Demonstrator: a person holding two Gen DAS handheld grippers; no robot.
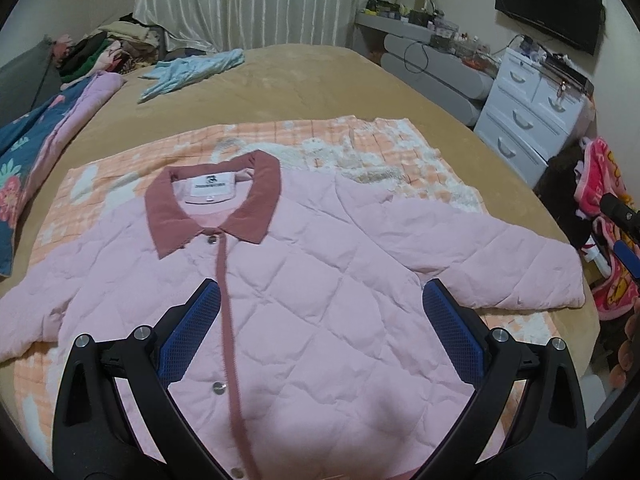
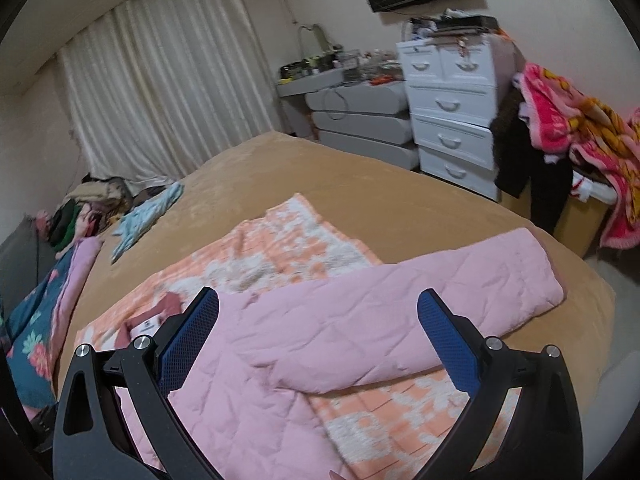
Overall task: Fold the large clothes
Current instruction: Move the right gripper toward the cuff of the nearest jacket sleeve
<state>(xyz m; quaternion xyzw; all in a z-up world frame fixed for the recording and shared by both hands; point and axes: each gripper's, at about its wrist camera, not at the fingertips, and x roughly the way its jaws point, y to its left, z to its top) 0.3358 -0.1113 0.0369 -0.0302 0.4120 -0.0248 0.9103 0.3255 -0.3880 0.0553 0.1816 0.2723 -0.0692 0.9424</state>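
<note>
A pink quilted jacket with a dusty-red collar lies front-up and spread flat on an orange-and-white checked blanket on the bed. My left gripper hovers open over the jacket's chest, its blue pads either side of the button placket. In the right wrist view my right gripper is open above the jacket's right sleeve, which stretches out toward the bed's right edge. Neither gripper holds any cloth. The other gripper's tip shows at the far right of the left wrist view.
The bed has a tan cover. A light blue garment lies at its far side, a floral quilt on the left, and a clothes pile behind. White drawers and a pink blanket heap stand right of the bed.
</note>
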